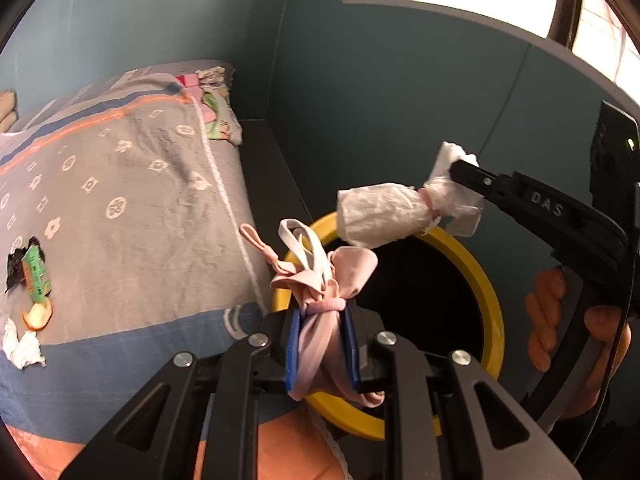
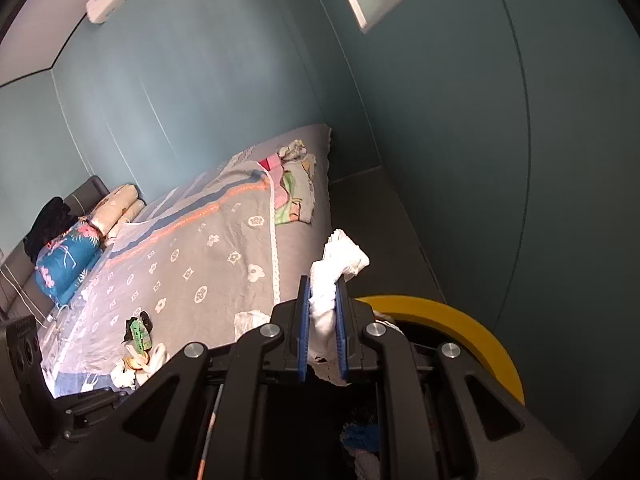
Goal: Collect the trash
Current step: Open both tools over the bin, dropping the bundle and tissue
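My left gripper (image 1: pixel 322 348) is shut on a bundled pink face mask (image 1: pixel 320 280) with white and pink ear loops, held over the near rim of a yellow-rimmed trash bin (image 1: pixel 490 292). My right gripper (image 2: pixel 323 320) is shut on a crumpled white tissue (image 2: pixel 332 280); in the left wrist view it comes in from the right, holding the tissue (image 1: pixel 384 216) above the bin's far rim. The bin's yellow rim (image 2: pixel 480 328) shows below the right gripper. More trash lies on the bed: a green wrapper (image 1: pixel 36 276), a peel (image 1: pixel 38 314), white tissue (image 1: pixel 22 346).
A bed with a grey patterned cover (image 1: pixel 132 208) fills the left. Folded cloth (image 1: pixel 216 108) lies at its far corner. Pillows (image 2: pixel 120 204) and a blue bundle (image 2: pixel 66 260) are at the head. A teal wall (image 2: pixel 440 160) stands close behind the bin.
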A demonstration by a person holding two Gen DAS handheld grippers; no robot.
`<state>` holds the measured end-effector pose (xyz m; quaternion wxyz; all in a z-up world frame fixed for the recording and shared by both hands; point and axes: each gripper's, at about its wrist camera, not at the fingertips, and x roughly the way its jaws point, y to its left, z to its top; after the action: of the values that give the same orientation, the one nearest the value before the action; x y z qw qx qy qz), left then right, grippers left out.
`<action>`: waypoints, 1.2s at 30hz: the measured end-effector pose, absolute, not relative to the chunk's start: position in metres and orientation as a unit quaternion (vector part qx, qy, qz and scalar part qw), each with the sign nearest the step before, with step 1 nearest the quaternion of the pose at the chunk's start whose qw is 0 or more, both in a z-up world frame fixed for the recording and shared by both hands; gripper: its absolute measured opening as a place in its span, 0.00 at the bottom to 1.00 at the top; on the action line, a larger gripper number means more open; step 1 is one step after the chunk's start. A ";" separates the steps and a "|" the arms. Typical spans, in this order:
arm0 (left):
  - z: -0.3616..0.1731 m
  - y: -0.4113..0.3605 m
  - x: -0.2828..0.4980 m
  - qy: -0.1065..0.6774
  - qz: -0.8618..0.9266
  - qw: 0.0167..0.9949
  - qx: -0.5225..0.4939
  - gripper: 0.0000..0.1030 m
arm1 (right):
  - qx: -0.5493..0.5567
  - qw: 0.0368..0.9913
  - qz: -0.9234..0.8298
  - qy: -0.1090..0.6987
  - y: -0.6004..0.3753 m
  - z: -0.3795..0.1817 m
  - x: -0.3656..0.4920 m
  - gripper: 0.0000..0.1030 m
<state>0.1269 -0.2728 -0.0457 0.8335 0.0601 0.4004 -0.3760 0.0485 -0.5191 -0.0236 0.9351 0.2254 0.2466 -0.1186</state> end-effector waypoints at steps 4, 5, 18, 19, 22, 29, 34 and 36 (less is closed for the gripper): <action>-0.053 -0.284 0.126 0.409 -0.384 0.825 0.065 0.17 | 0.234 0.932 -0.119 0.251 -0.528 -0.030 0.047 0.11; -0.054 -0.284 0.126 0.411 -0.384 0.824 0.065 0.17 | 0.234 0.931 -0.119 0.252 -0.530 -0.032 0.048 0.12; -0.055 -0.277 0.127 0.420 -0.385 0.820 0.057 0.46 | 0.251 0.925 -0.125 0.256 -0.534 -0.035 0.061 0.35; -0.053 -0.274 0.127 0.417 -0.383 0.822 0.057 0.47 | 0.253 0.925 -0.126 0.255 -0.534 -0.034 0.061 0.38; -0.047 -0.260 0.132 0.407 -0.367 0.835 0.047 0.61 | 0.255 0.926 -0.125 0.248 -0.533 -0.031 0.061 0.42; -0.032 -0.223 0.143 0.382 -0.328 0.863 0.043 0.76 | 0.253 0.931 -0.097 0.243 -0.518 -0.021 0.072 0.58; -0.022 -0.190 0.148 0.356 -0.292 0.886 0.046 0.84 | 0.233 0.938 -0.068 0.248 -0.492 -0.009 0.088 0.66; -0.019 -0.176 0.151 0.350 -0.280 0.893 0.049 0.86 | 0.222 0.941 -0.058 0.248 -0.480 -0.004 0.095 0.70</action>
<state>0.1510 -0.1758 -0.0192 0.8928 0.0486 0.3496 -0.2798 0.0948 -0.4796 -0.0036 0.9412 0.2224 0.2476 -0.0583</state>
